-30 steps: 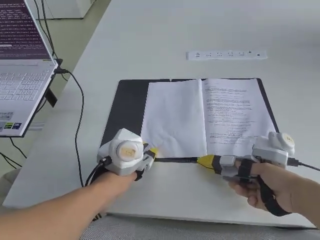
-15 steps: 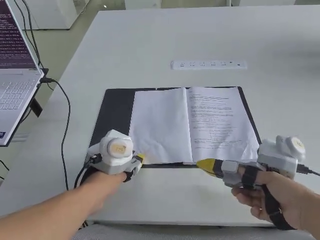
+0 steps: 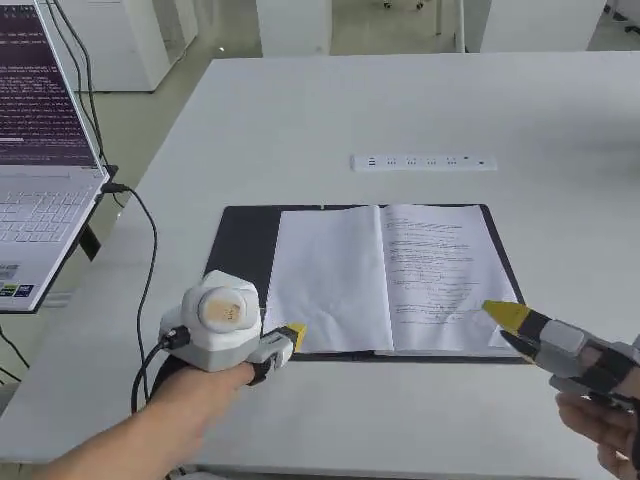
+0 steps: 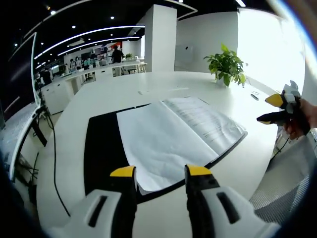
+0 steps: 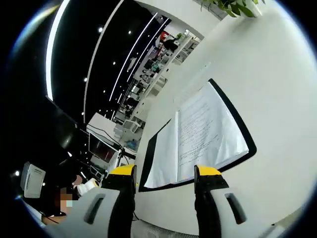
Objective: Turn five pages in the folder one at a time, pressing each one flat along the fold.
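Need to reach only slightly forward and left from the right gripper [image 3: 508,318] to the near right corner of the printed page [image 3: 440,270]; farther from the left gripper [image 3: 291,334], at the near edge of the blank page [image 3: 330,280]. Both with jaws apart and empty. Black folder [image 3: 240,250] open and flat on the white table [image 3: 400,110], with fold line pointing away from the person.

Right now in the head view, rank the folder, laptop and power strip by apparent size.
1. Folder, largest.
2. Laptop, though the frame edge cuts it off, so its full size is unsure.
3. Power strip, smallest.
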`<state>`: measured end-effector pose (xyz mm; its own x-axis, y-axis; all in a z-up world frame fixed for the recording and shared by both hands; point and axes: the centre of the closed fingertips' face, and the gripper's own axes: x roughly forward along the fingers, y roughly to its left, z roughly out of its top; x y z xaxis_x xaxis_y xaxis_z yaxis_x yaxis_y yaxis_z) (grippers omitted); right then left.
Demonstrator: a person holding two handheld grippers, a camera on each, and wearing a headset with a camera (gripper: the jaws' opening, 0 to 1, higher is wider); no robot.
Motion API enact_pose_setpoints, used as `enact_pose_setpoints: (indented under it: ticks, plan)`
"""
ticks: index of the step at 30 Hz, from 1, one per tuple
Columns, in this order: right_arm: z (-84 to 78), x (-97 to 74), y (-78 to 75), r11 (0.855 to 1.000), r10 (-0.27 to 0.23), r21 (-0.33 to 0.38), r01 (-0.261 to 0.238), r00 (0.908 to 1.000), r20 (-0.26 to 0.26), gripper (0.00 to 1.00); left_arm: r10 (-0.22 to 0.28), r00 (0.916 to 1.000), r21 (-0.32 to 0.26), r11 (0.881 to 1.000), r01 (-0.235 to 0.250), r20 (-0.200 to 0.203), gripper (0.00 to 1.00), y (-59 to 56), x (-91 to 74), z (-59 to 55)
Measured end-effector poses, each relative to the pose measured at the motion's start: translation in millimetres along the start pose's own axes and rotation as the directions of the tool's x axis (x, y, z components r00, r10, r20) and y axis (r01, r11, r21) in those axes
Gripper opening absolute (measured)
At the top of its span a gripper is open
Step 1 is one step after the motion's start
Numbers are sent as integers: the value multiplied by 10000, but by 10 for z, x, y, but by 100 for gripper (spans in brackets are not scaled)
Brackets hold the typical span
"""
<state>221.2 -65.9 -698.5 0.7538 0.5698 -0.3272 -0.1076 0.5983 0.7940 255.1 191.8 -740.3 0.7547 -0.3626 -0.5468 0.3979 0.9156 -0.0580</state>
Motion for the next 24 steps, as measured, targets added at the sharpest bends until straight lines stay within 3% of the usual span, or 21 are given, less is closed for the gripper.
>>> enact_pose_setpoints:
  ticks: [5,9,10,14,17,21,24]
  plan:
    - [40,-134,39,9841,-683,-1625,712,9974,234,57,-15,9996,-22,10000,16,288,47,-4,-200,113]
    - [59,-196,46,9494,-1166,-2907,1191,9928,263,68,43,9996,394,9992,-54,296,53,-20,-332,151]
    - [74,-210,55,9334,-1240,-3356,1267,9918,298,71,49,9994,382,9993,-62,338,56,-24,-368,165]
    - [118,-239,57,9051,-1497,-3942,1597,9871,562,78,119,9995,420,9990,-131,301,67,-35,-449,185]
    - [113,-252,32,8879,-1676,-4258,1745,9844,540,79,90,9993,323,9994,-101,364,68,-48,-497,199]
    - [153,-277,34,8324,-1686,-5209,1893,9818,875,80,113,9988,166,9998,-122,486,70,-57,-554,219]
    - [119,-283,24,7993,-1768,-5683,1955,9803,886,81,136,9983,29,9999,-138,570,72,-69,-590,230]
